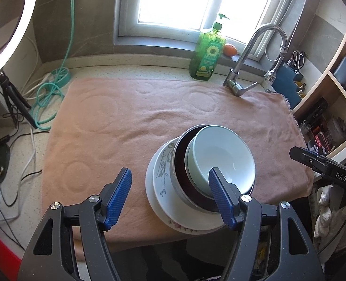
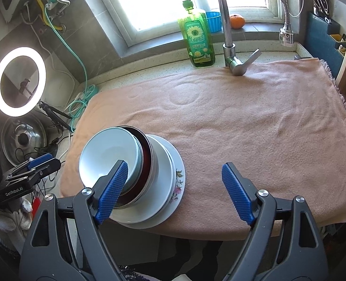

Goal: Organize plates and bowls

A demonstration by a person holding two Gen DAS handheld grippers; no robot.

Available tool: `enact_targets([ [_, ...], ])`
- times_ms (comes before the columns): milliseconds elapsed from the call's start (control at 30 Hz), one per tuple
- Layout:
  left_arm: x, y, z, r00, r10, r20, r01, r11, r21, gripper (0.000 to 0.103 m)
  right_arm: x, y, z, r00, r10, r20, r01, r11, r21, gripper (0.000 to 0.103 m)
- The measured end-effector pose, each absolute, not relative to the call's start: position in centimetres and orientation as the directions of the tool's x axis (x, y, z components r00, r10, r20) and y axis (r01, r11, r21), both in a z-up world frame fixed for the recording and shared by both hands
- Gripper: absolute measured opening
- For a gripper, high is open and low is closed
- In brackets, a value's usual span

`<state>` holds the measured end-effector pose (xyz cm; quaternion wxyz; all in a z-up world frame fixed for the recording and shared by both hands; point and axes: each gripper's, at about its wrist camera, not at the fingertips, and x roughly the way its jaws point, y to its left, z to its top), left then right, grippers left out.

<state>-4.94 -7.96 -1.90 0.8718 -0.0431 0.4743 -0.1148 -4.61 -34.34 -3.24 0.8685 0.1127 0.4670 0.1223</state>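
Dish stack (image 2: 135, 175) near towel's (image 2: 243, 121) front edge — rest bare; left gripper (image 1: 170, 195), right gripper (image 2: 174, 190) wide, empty.

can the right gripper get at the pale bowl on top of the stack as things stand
Probably yes. The right gripper is open and empty, the pale bowl sits topmost in the stack with nothing over it, and the towel around is bare.
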Motion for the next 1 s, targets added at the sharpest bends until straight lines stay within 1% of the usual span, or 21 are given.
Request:
enact_targets([
  [767,-5.29,-8.37,-1.35,0.54,-0.24,-0.807,0.166,0.97,-0.178,0.068,-4.93,-34.59,-3.56,0.528,0.324,-0.785,-0.095,0.941,0.325,0.085],
  [1000,-5.36,-8.25,-1.13,0.552,-0.223,-0.804,0.152,0.974,-0.165,0.068,-5.07,-34.75,-3.5,0.53,0.322,-0.784,-0.091,0.941,0.324,0.085],
])
